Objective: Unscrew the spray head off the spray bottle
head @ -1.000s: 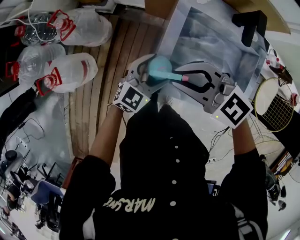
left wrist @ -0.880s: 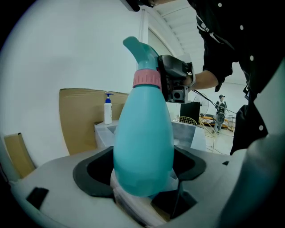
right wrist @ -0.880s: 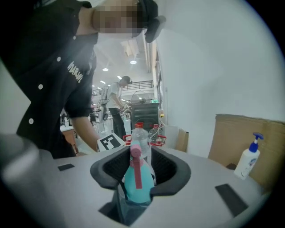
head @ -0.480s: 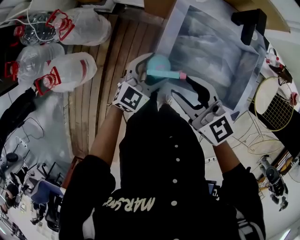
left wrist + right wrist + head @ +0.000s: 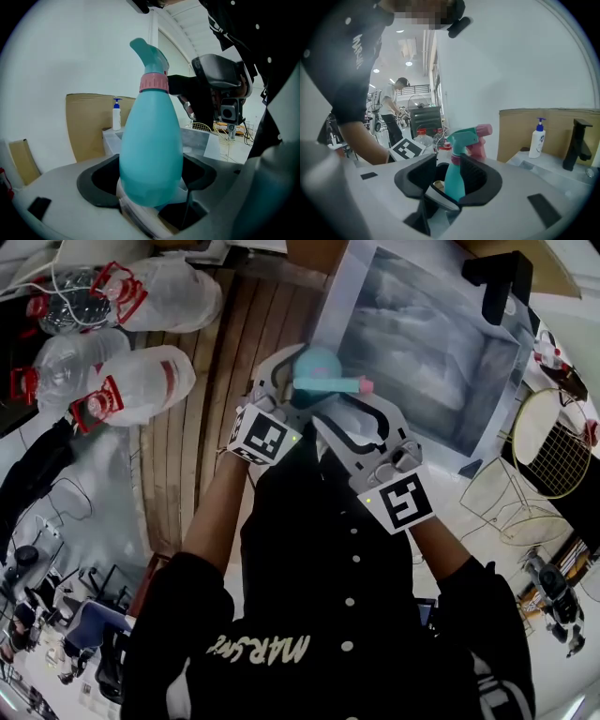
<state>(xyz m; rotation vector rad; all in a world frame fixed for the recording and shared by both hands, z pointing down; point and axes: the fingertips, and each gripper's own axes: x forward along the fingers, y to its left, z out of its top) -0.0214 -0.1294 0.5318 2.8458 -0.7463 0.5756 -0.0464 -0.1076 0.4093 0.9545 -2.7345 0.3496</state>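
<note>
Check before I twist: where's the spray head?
Head view centre: the spray head tops the left gripper's spray bottle, facing the right gripper's open jaws.

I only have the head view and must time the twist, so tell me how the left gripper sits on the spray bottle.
Observer: The left gripper is shut on the lower body of the spray bottle, which stands upright in its view.
Operator: Now report the right gripper.
Observer: The right gripper has its jaws apart. The bottle shows between them, with a gap at the jaw on that view's left.
Operator: Give me the joint to turn.
Observer: A pink collar rings the neck, right under the teal spray head.
</note>
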